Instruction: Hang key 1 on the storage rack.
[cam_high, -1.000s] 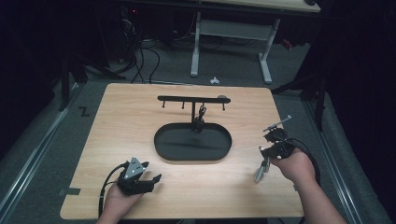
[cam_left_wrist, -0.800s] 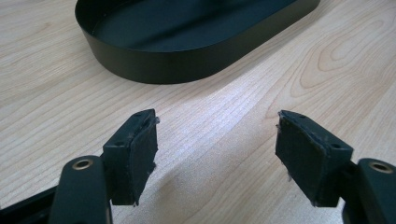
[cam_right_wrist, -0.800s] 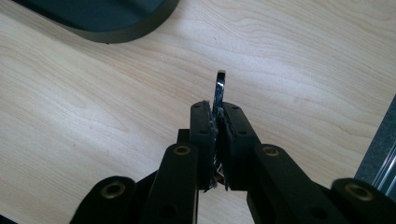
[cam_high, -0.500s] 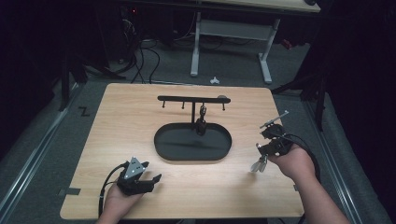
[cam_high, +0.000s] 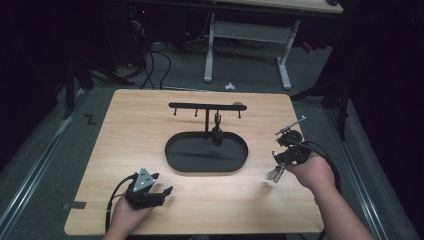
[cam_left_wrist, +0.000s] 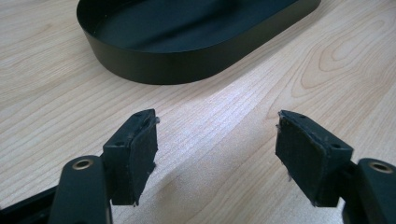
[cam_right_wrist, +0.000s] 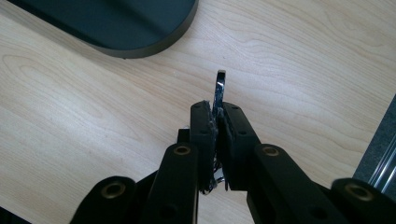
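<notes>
High view: black oval metal tray (cam_high: 235, 165) mid light wooden table (cam_high: 130, 120), T-shaped black rack (cam_high: 207, 106) rising from it. Left gripper view: left gripper (cam_left_wrist: 215, 140) jaws wide apart, empty. Right gripper view: right gripper (cam_right_wrist: 217, 122) clamped on thin shiny metal piece (cam_right_wrist: 220, 86), beside tray.

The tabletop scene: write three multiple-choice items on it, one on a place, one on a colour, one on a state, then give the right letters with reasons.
1. Where does the oval tray sit?
A. mid-table, under the hook stand
B. on the floor
C. at the table's left edge

2. What colour is the tray?
A. white
B. black
C. red

3. How are the tools?
A. both open
B. both shut
C. left tool open, right tool shut on a thin metal piece

Answers: 1 A, the stand's post rises from the tray at the table's middle; 2 B, its wall and floor are black; 3 C, the left jaws stand wide apart, the right jaws pinch the metal piece.
</notes>
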